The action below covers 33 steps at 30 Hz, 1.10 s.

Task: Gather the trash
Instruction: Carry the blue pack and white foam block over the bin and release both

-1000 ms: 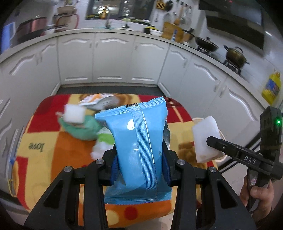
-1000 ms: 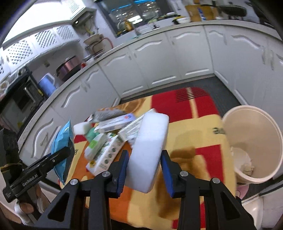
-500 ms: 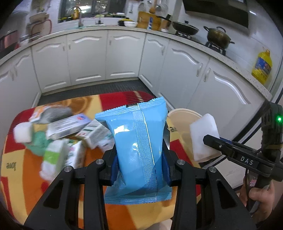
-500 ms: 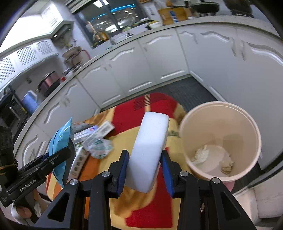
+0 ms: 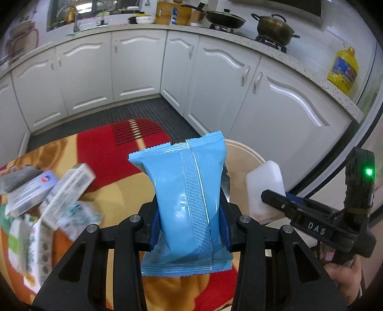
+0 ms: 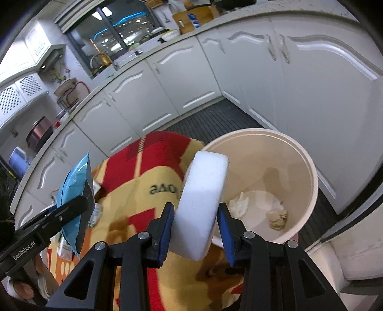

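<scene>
Left gripper point(image 5: 189, 222) pinches a blue packet point(image 5: 186, 198); right gripper point(image 6: 196, 227) pinches a white sponge point(image 6: 203, 198) — beside the bin point(image 6: 308, 181).

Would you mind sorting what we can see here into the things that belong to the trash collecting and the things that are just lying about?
Part of the job:
- blue packet, shut in the left gripper
- white foam block, shut in the right gripper
- cream bin
- boxes and wrappers on the patterned cloth

Just lying about:
- yellow oil bottle
- pot
- wok
</scene>
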Each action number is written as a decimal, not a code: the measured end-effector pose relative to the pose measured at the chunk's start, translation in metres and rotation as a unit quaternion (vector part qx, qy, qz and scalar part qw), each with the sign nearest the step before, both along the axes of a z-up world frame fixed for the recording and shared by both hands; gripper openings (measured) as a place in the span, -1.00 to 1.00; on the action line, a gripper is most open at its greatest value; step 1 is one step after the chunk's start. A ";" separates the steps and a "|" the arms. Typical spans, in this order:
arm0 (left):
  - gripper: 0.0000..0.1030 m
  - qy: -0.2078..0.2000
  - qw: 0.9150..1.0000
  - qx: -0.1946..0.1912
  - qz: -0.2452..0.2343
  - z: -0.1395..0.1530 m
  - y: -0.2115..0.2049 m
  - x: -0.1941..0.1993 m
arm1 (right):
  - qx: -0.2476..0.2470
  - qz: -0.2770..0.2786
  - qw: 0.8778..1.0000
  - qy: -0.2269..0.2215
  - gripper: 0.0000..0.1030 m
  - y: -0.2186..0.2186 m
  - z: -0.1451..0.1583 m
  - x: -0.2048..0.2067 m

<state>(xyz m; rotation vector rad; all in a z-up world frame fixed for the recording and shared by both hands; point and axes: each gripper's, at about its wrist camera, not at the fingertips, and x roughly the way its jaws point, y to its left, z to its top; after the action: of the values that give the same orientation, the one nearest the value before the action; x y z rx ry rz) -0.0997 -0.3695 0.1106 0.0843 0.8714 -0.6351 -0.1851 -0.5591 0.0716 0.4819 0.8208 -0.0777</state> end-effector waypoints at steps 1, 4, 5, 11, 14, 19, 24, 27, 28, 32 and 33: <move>-0.26 0.001 1.000 0.000 -0.003 -0.001 -0.005 0.002 | 0.001 -0.002 1.000 0.002 -0.31 -0.002 -0.002 -0.001; -0.26 0.004 1.000 0.002 -0.007 -0.005 -0.018 0.006 | 0.005 -0.009 1.000 0.007 -0.31 -0.010 -0.007 0.000; -0.26 0.006 1.000 0.002 -0.009 -0.007 -0.022 0.008 | 0.006 -0.011 1.000 0.009 -0.31 -0.013 -0.008 -0.001; -0.26 0.011 1.000 0.009 -0.014 -0.014 -0.034 0.012 | 0.008 -0.019 1.000 0.014 -0.31 -0.021 -0.013 -0.003; -0.26 0.011 1.000 0.011 -0.015 -0.016 -0.037 0.012 | 0.010 -0.020 1.000 0.017 -0.31 -0.023 -0.015 -0.003; -0.26 0.013 1.000 0.011 -0.014 -0.019 -0.040 0.015 | 0.010 -0.019 1.000 0.019 -0.31 -0.025 -0.017 0.000; -0.26 0.017 1.000 0.007 -0.015 -0.021 -0.041 0.018 | 0.010 -0.019 1.000 0.020 -0.31 -0.025 -0.018 0.003; -0.26 0.022 1.000 0.001 -0.019 -0.024 -0.043 0.021 | 0.008 -0.020 1.000 0.021 -0.31 -0.028 -0.019 0.005; -0.26 0.024 0.999 -0.001 -0.021 -0.025 -0.044 0.022 | 0.008 -0.021 1.000 0.022 -0.31 -0.029 -0.019 0.005; -0.26 0.032 0.999 -0.007 -0.027 -0.028 -0.048 0.026 | 0.009 -0.025 0.999 0.023 -0.31 -0.031 -0.020 0.005; -0.26 0.033 0.999 -0.007 -0.028 -0.029 -0.050 0.026 | 0.009 -0.026 0.999 0.023 -0.31 -0.032 -0.020 0.005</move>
<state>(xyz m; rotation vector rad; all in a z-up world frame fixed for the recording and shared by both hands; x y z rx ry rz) -0.0735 -0.4191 0.0820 0.0757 0.9308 -0.7001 -0.1799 -0.5911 0.0518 0.5201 0.8549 -0.1305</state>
